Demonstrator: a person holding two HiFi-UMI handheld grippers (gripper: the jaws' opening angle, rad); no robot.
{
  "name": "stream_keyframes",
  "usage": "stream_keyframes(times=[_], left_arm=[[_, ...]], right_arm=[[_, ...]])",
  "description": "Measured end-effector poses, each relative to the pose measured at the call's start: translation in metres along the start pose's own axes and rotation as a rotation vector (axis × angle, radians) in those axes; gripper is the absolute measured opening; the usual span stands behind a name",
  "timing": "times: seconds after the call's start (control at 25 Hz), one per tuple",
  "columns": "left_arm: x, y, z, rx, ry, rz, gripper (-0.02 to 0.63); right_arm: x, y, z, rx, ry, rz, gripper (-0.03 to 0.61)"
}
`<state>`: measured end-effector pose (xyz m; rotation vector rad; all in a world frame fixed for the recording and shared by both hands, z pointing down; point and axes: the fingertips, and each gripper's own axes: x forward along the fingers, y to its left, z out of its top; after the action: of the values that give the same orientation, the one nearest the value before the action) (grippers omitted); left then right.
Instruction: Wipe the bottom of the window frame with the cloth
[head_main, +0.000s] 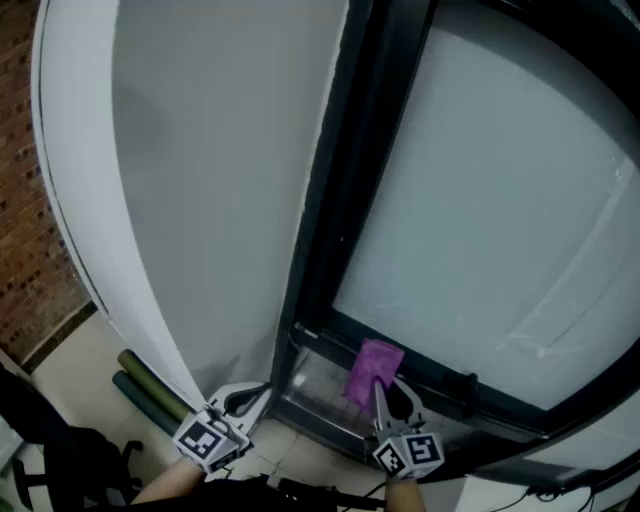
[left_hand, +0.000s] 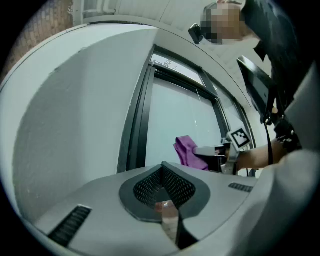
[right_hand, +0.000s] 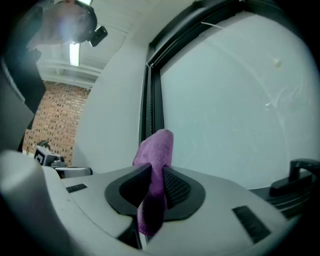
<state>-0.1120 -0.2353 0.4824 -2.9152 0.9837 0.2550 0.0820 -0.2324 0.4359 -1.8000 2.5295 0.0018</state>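
Step in hand: bringing the cloth to the frame. The right gripper (head_main: 383, 388) is clenched on the cloth (head_main: 372, 366) at the frame's (head_main: 437, 373) bottom rail, near its left corner; contact cannot be told. The left gripper (head_main: 258, 395) is closed and empty. Next move: press the cloth onto the rail and sweep along it.

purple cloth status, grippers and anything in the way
Right gripper shut on purple fabric cloth, left gripper shut, empty. Cloth over dark bottom window frame, contact unclear. Black handle on frame further right.
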Motion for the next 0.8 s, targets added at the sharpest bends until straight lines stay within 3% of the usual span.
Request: stream_keyframes(times=[0.12, 0.28, 0.36, 0.44, 0.56, 0.8], left_arm=[[-0.003, -0.002, -0.002, -0.020, 0.032, -0.036, 0.005], [0.006, -0.014, -0.003, 0.069, 0.059, -0.105, 0.005], [0.007, -0.015, -0.001, 0.057, 0.057, -0.123, 0.005], [0.009, -0.014, 0.002, 0.040, 0.052, -0.137, 0.005], [0.011, -0.014, 0.005, 0.045, 0.047, -0.161, 0.005], [0.011, -0.020, -0.002, 0.034, 0.053, -0.194, 0.005]], right_arm=[[0.041, -0.004, -0.005, 0.128, 0.061, -0.022, 0.074], [0.092, -0.015, -0.017, 0.354, 0.125, -0.045, 0.074], [0.110, -0.017, -0.021, 0.467, 0.150, -0.061, 0.072], [0.125, -0.023, -0.035, 0.510, 0.220, -0.098, 0.072], [0.144, -0.030, -0.061, 0.435, 0.372, -0.140, 0.073], [0.165, -0.030, -0.078, 0.081, 0.567, -0.194, 0.074]])
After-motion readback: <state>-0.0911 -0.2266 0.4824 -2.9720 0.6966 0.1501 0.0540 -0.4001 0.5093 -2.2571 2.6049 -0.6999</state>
